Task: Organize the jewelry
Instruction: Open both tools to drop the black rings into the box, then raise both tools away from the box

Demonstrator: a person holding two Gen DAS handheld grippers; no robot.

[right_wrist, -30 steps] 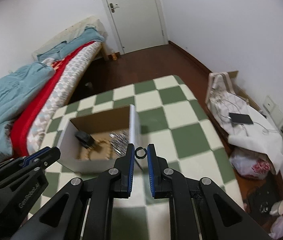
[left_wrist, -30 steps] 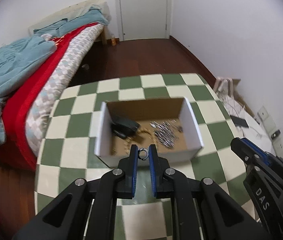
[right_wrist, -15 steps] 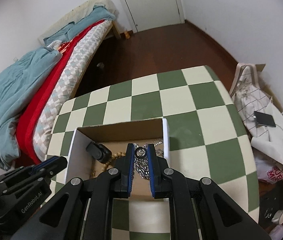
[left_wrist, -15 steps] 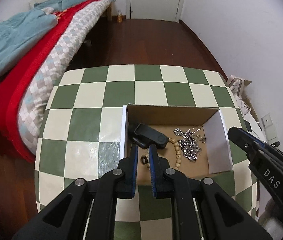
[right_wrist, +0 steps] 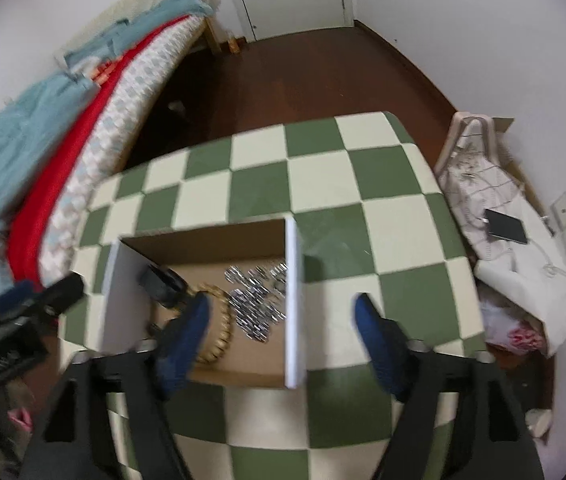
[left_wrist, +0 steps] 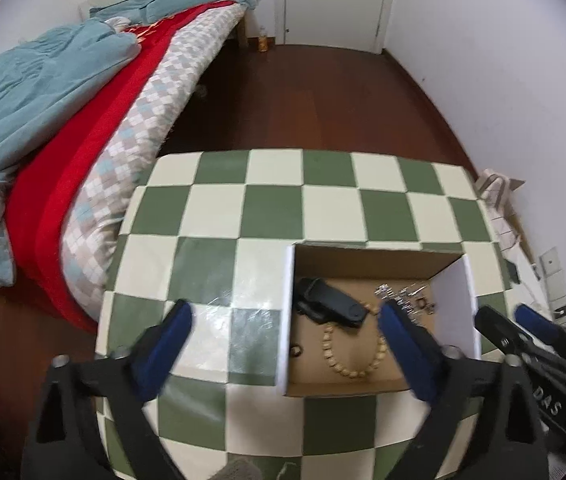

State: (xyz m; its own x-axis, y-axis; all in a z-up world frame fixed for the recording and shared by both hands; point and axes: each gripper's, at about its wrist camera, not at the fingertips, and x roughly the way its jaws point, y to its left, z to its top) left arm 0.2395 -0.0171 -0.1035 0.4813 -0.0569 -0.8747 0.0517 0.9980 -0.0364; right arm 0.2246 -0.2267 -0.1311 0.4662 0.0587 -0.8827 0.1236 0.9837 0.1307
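The only legible writing is "DAS", white letters on the black body of the right gripper (left_wrist: 531, 322) where it enters the lower right of the left wrist view; lettering on the left gripper's body at the lower left of the right wrist view is too blurred to read. The left gripper (left_wrist: 285, 314) has its two blue-tipped fingers spread wide apart, holding and touching nothing, one tip over the checkered table (left_wrist: 243, 208) at lower left and the other over the open cardboard box (left_wrist: 375, 256) at lower right of centre. In its own view, the right gripper (right_wrist: 283, 306) is likewise spread wide and empty, its fingers straddling the box's white right wall. One box sits on the table, and the jewelry lies inside it: one black clip-like piece (left_wrist: 331, 306) toward the box's upper left corner, one loop of tan beads (left_wrist: 353, 354) in the lower middle, one pile of silvery chain (right_wrist: 257, 302) toward the right side, and one small dark ring (left_wrist: 295, 350) on the box floor by the left wall. A bed with one red and one teal blanket fills the upper left of both views.
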